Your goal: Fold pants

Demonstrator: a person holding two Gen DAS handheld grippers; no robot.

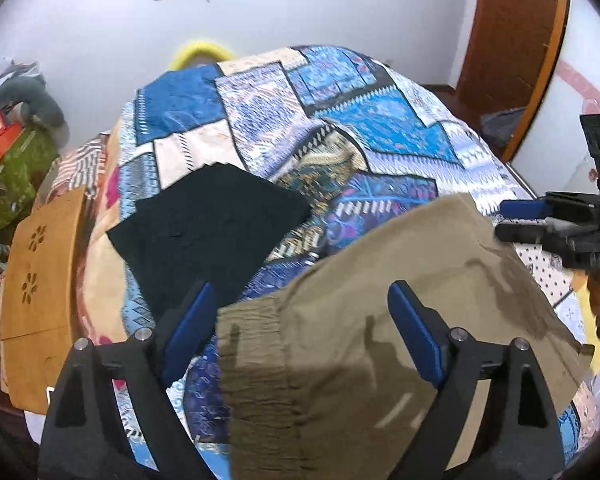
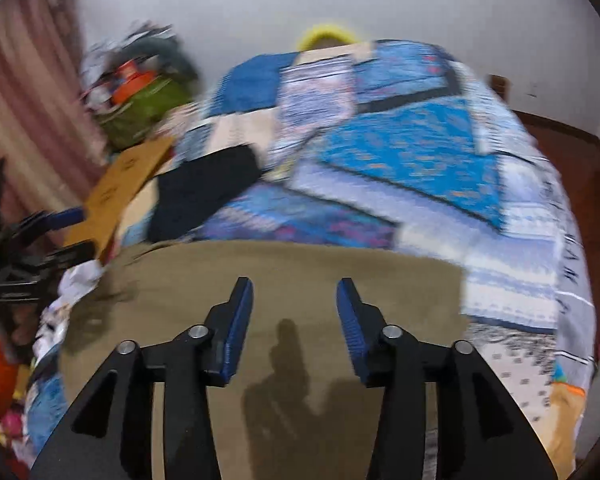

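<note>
Two handheld grippers, both of matte black plastic. The left gripper [image 1: 300,308] has two angled black arms, each with a triangular cut-out and two round silver pin heads at its joints. Its fingers [image 1: 188,332] carry flat, deep-blue pads on their inner faces. The right gripper [image 2: 295,300] has the same build: black arms, triangular cut-outs, silver pins, and blue pads [image 2: 352,320] with fine ribbing.
</note>
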